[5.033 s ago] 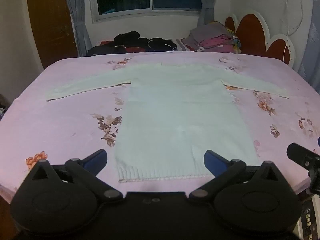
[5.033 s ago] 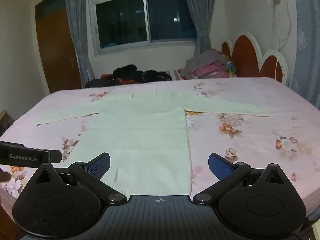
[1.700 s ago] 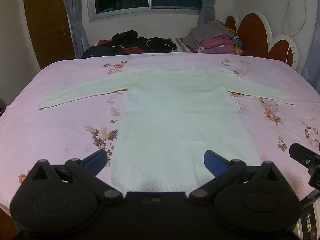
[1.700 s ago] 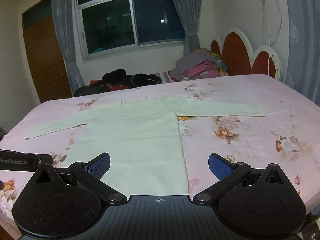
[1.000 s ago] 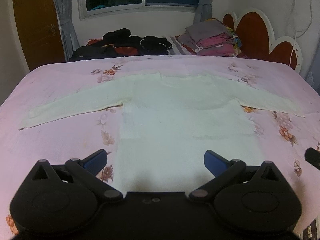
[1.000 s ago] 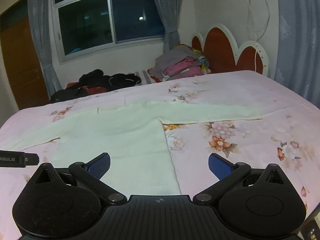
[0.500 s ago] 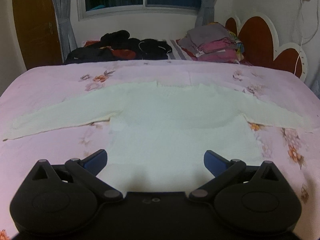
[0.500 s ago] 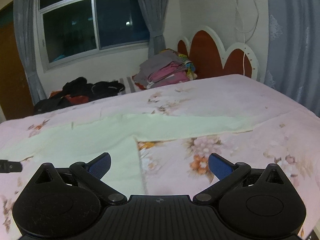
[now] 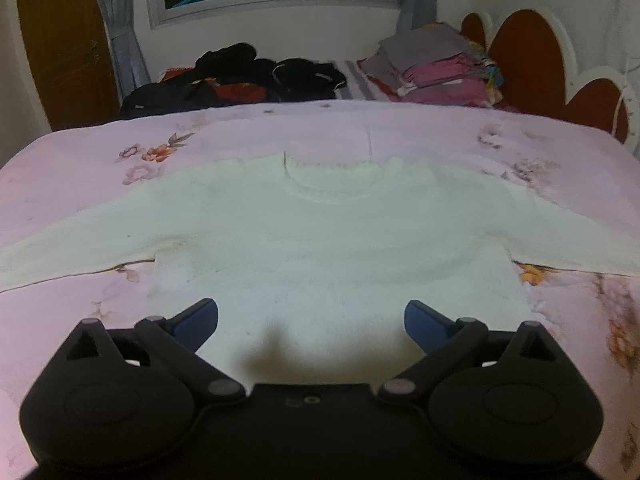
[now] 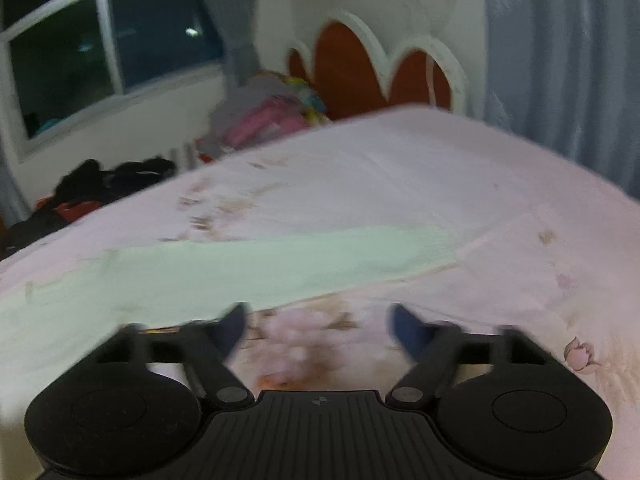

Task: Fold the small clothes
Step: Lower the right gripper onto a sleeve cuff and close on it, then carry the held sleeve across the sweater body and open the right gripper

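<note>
Ribbed knit sweater on floral bedsheet

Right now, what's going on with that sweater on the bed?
A person holds a gripper in each hand over a pale cream knit sweater spread flat, sleeves out, on the pink floral bedsheet. The left gripper hangs open above its body. The right gripper is near the sweater's sleeve, jaws closing, nothing between them.

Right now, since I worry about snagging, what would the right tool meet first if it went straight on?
Probably the flowered bedsheet just short of the sweater's sleeve. The right tool is closing on nothing; blur leaves depth unclear.
</note>
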Available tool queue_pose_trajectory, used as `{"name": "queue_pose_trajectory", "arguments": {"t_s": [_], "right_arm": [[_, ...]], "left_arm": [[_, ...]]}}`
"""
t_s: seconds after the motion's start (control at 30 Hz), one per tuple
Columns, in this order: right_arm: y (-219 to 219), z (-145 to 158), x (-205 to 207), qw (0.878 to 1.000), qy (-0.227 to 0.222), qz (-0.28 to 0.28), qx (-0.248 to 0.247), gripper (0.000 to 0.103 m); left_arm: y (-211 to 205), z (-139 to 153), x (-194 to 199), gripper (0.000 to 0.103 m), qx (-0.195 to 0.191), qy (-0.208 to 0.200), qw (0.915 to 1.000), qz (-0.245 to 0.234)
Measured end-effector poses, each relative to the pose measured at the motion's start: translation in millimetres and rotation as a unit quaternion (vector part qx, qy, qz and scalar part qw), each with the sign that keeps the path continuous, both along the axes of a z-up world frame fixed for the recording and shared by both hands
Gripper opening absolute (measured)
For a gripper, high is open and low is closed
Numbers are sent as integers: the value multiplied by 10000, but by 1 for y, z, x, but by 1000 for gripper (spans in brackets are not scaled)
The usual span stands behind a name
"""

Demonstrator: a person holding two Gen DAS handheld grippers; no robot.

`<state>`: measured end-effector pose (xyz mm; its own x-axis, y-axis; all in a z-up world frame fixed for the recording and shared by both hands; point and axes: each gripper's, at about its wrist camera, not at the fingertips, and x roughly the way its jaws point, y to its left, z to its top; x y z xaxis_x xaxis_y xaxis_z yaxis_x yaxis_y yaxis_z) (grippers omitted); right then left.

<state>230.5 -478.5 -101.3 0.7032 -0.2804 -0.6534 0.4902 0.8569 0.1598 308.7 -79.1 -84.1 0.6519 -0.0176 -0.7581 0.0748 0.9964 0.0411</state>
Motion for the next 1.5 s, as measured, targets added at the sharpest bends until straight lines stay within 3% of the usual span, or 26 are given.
{"name": "queue_pose_trajectory", "arguments": {"t_s": [0.33, 0.5, 0.53, 0.57, 0.63, 0.8, 0.97, 1.2, 1.37, 1.5], "right_arm": [[-89, -50, 41, 9952, 324, -616, 681, 71], [-106, -58, 55, 9951, 218, -734, 632, 55], [-107, -59, 56, 9951, 192, -766, 595, 43], [-111, -59, 57, 9947, 165, -825, 591, 24], [-116, -59, 56, 9937, 74, -859, 723, 3], [-106, -46, 58, 9959, -165, -706, 541, 2], [-70, -12, 65, 9970, -608, -226, 416, 2], [38, 28, 102, 9892, -976, 1003, 441, 2], [139, 34, 130, 9771, -1006, 1809, 499, 2], [218, 22, 148, 9646, -889, 2399, 637, 2]], "left_arm": [[-10, -15, 26, 97, 260, 124, 9994, 212], [-9, -17, 33, 95, 355, 125, 9989, 284], [-9, -17, 34, 92, 360, 136, 9989, 273], [-8, -17, 35, 90, 362, 156, 9989, 257], [-7, -18, 37, 87, 342, 201, 9990, 206], [-5, -17, 40, 84, 305, 202, 9992, 177], [5, -9, 40, 83, 281, 34, 9995, 126], [39, -2, 42, 84, 145, -64, 9998, 112], [79, -4, 45, 84, 0, -58, 9997, 241], [111, -5, 48, 84, -43, -59, 9992, 395]]}}
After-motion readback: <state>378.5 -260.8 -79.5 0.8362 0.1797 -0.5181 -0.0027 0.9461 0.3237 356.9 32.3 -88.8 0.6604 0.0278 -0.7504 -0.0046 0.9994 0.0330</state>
